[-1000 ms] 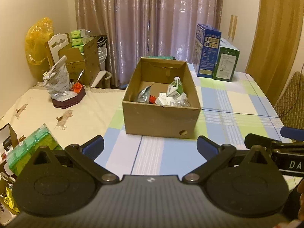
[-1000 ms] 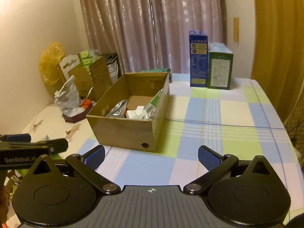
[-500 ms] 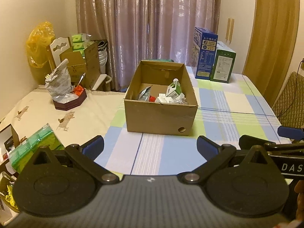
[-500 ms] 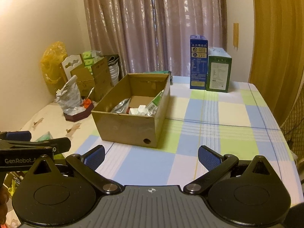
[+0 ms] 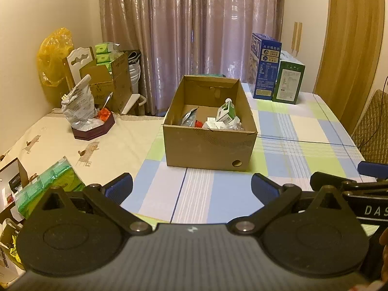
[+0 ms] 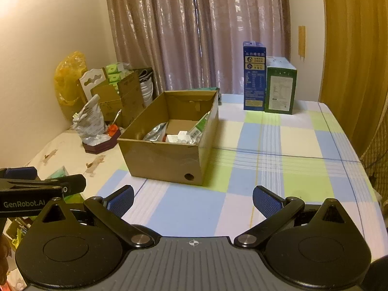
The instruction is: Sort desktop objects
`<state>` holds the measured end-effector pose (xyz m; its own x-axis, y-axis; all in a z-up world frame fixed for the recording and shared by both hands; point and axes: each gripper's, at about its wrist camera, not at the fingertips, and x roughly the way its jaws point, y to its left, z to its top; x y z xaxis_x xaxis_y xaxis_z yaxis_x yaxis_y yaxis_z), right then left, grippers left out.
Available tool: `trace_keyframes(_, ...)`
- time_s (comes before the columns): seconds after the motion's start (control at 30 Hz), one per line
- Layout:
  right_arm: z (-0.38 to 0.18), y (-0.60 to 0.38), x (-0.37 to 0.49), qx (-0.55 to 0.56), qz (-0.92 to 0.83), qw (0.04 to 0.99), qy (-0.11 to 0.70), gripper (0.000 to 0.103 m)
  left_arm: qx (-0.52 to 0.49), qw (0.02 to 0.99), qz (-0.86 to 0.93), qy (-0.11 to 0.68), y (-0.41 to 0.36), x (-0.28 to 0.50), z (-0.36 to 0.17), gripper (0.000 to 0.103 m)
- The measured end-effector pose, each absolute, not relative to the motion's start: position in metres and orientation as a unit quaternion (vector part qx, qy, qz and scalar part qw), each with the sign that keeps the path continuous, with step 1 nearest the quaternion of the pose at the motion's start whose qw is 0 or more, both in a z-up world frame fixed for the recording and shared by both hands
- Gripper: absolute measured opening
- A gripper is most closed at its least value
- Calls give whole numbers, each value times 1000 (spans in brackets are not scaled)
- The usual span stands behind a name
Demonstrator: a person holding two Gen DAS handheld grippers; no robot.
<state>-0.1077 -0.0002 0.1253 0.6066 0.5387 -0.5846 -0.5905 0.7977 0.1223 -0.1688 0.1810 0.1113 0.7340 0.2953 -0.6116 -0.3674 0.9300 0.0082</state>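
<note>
An open cardboard box (image 5: 208, 150) (image 6: 165, 157) stands mid-table on the checked cloth. Inside lie a green-and-white carton (image 5: 226, 112) (image 6: 200, 126), a silver pouch (image 5: 189, 118) (image 6: 155, 131) and small white items. My left gripper (image 5: 191, 189) hangs open and empty above the near table edge, well short of the box. Level with it on the right, my right gripper (image 6: 192, 200) is open too, nothing between its blue pads. Each gripper's side shows at the edge of the other's view.
A blue box (image 5: 265, 66) (image 6: 253, 75) and a green box (image 5: 287, 81) (image 6: 280, 88) stand at the table's far end. At left are a dark tray with a crumpled bag (image 5: 93, 126) (image 6: 100, 143) and a green tissue pack (image 5: 48, 184). Curtains hang behind; a chair (image 5: 372, 123) is right.
Both grippers have drawn back and risen a little, so the box looks smaller and farther. Both stay open; nothing on the table has moved.
</note>
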Motion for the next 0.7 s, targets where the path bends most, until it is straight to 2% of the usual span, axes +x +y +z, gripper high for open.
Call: trace_keyframes(0.7,113,-1,-103,-35,312,892,326,101,-50,928,193,314,185,-168,101,102)
